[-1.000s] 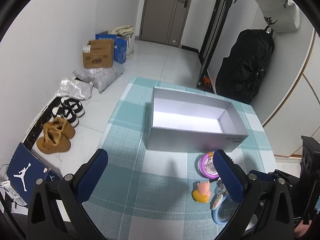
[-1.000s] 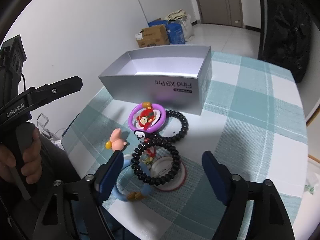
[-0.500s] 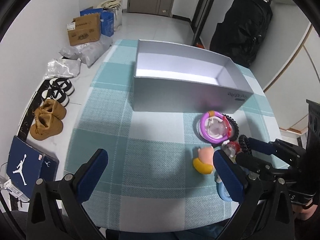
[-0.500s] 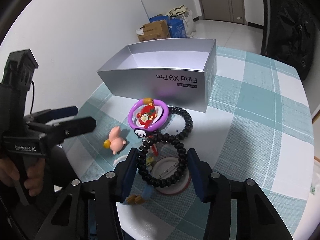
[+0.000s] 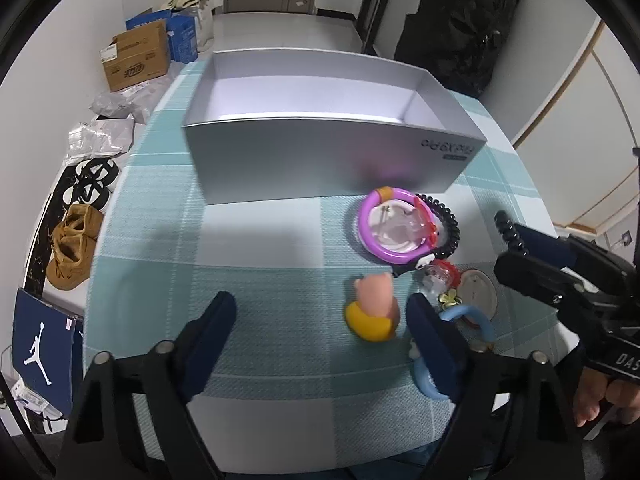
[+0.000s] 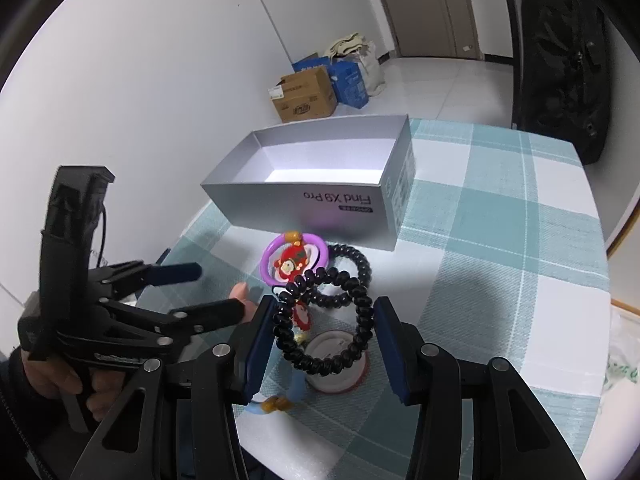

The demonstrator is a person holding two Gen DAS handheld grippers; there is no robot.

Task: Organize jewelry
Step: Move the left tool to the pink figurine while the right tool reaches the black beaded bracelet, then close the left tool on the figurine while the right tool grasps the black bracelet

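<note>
Black coil in the right jaws: the right gripper (image 6: 324, 332) is clenched on a black spiral-cord bracelet (image 6: 320, 320), its blue pads (image 6: 256, 344) pressing the loop from both sides, lifted clear of the table.
Left jaws: the left gripper (image 5: 320, 324) hangs released and holding nothing, low over the pink and yellow pig figure (image 5: 374, 308).
Pile beneath: a second black coil (image 6: 352, 264), a purple ring with a red charm (image 6: 294, 262), a light-blue bangle (image 5: 452, 344) and a round white tin (image 6: 340, 364) lie touching.
Destination: the open silver cardboard box (image 6: 320, 200) stands just behind the pile on the teal checked tablecloth (image 6: 500, 248).
Risk: the springy coil may squirm out of the pads, or appear to drag neighbouring charms with it.
Second risk: both grippers sit near; they could collide.
</note>
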